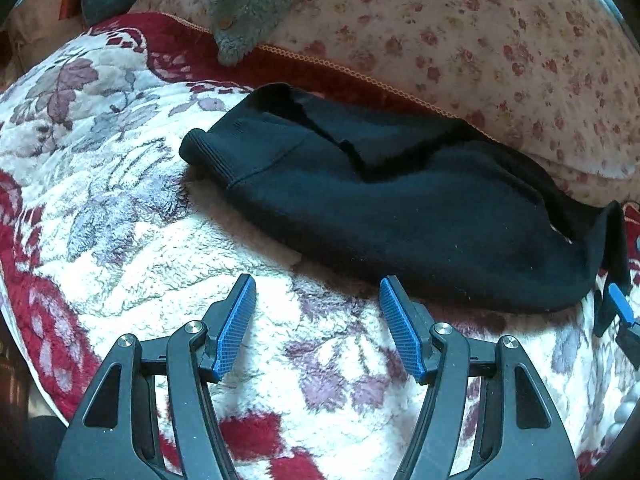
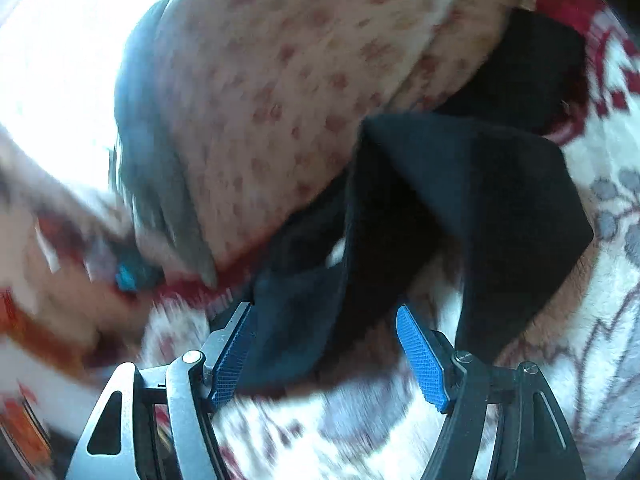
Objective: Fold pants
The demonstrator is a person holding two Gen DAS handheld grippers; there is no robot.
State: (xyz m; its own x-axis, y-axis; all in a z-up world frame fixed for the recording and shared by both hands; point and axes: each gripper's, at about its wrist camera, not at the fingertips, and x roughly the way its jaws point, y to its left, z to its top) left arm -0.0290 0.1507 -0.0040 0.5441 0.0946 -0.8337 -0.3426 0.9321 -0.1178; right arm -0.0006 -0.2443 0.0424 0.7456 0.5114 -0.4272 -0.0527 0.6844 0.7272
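Pants (image 1: 400, 208) lie crosswise just past spread, empty left gripper (image 1: 316, 292); right gripper (image 2: 324, 320) wide too, cloth btwn jaws, prob. unpinched

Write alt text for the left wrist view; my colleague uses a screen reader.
Black pants lie partly folded on a fluffy white, red-flowered blanket, beyond the open, empty left tongs. A floral pink quilt sits behind, with grey fleece on it.

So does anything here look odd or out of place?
Only the black pants: they lie crumpled on the fleece blanket, the far edge riding up the flowered cushion, the waistband end turned up by the right fingers. Nothing looks damaged.
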